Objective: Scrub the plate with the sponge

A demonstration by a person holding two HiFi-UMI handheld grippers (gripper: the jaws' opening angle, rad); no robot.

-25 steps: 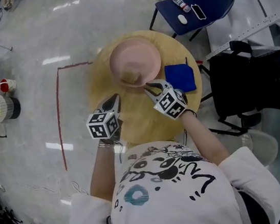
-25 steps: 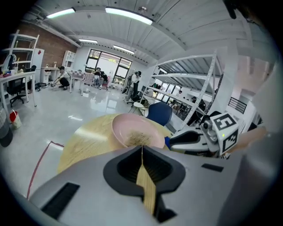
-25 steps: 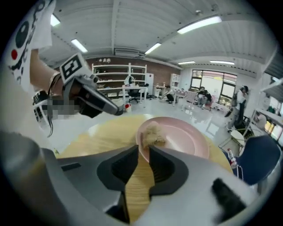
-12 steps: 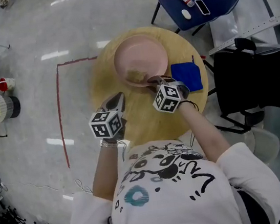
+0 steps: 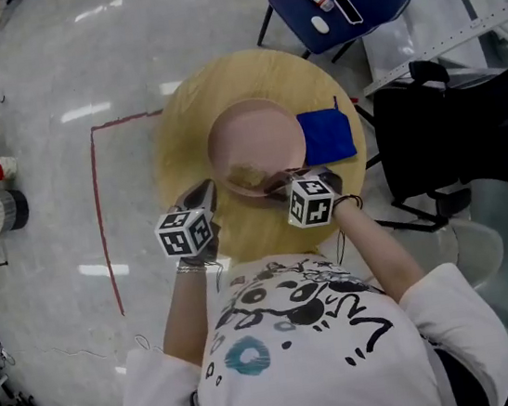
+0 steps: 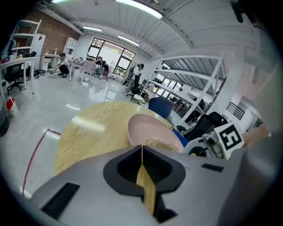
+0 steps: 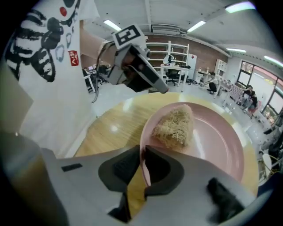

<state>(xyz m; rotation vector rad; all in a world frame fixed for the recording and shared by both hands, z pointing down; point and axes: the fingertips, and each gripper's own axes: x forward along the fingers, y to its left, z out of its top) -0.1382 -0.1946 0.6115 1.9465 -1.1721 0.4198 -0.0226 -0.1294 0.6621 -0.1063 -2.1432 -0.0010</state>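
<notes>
Our right gripper [image 7: 142,154] had just closed, pinching the near rim of the pink plate [image 5: 259,136] at the table's [image 5: 178,128] middle. The sponge [image 5: 248,176] lay inside it. Our left gripper [image 6: 142,150] hovered pressed together, empty.

Smooth plate [image 7: 216,141] w/ rough sponge [image 7: 174,126]

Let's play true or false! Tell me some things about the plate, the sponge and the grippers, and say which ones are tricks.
1. The sponge lies on the plate. True.
2. The right gripper pinches the plate's rim. True; its jaws have just been closing on it.
3. The left gripper holds the sponge. False: it is shut and empty.
4. The cloth is red. False: it is blue.
5. The table is square. False: it is round.
</notes>
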